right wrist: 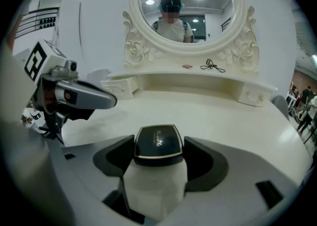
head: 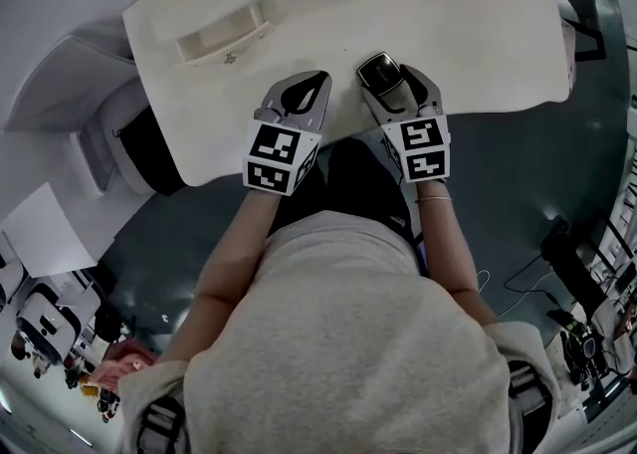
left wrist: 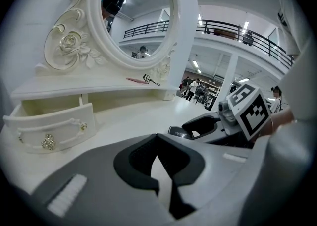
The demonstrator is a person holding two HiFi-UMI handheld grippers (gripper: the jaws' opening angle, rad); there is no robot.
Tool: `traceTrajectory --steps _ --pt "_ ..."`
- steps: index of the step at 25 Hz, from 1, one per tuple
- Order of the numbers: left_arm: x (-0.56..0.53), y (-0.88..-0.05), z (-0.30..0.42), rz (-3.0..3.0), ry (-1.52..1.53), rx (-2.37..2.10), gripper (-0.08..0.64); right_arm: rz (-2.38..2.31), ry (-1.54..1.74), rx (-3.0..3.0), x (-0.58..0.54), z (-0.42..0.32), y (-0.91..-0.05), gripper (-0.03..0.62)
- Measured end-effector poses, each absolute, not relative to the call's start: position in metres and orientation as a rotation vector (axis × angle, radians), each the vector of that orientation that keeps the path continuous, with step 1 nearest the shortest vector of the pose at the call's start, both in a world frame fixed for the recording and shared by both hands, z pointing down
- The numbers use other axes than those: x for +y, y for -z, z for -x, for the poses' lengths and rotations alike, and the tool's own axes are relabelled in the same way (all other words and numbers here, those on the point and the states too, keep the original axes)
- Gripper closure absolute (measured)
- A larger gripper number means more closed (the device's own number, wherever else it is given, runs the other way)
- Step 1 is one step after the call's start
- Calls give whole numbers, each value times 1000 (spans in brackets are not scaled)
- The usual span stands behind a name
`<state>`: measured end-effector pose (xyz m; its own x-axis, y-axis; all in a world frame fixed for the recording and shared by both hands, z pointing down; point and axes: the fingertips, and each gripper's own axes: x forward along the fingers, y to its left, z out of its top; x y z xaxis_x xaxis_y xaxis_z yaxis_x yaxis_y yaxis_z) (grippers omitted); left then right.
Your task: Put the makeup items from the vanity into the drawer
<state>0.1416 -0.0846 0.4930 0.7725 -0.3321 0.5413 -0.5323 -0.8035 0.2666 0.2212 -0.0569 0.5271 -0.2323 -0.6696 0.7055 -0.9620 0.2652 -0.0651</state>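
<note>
Compact point(right wrist: 158, 143): black, square with rounded corners, pale trim round the lid. It is held flat between the jaws of the right gripper point(head: 388, 80), clamped at both side edges near the jaw tips, with its front half reaching out past them. It sits low over the front part of the counter point(right wrist: 223, 116), close to the near edge; whether it touches the surface cannot be told.

Left gripper point(left wrist: 163, 170): jaws closed, tips meeting, nothing between them. It is just beside the right gripper on the left, also at the front of the counter.

Drawer point(left wrist: 49, 126): white, pulled open, front panel with a jewelled knob. It is at the counter's back left, under the shelf, well apart from the compact.

Mirror point(right wrist: 185, 7): oval, in a carved white frame, standing upright behind the shelf.

Shelf point(right wrist: 163, 77): carries a pink item point(right wrist: 187, 66) and a dark wire tool point(right wrist: 213, 65), lying near each other below the mirror.
</note>
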Motion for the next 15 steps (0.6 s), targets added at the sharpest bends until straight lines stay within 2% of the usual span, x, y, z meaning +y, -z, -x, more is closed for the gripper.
traceTrajectory --steps 15 --pt "-123 -459 -61 -2579 -554 -896 551 -1420 -452 -2139 -106 -160 -459 275"
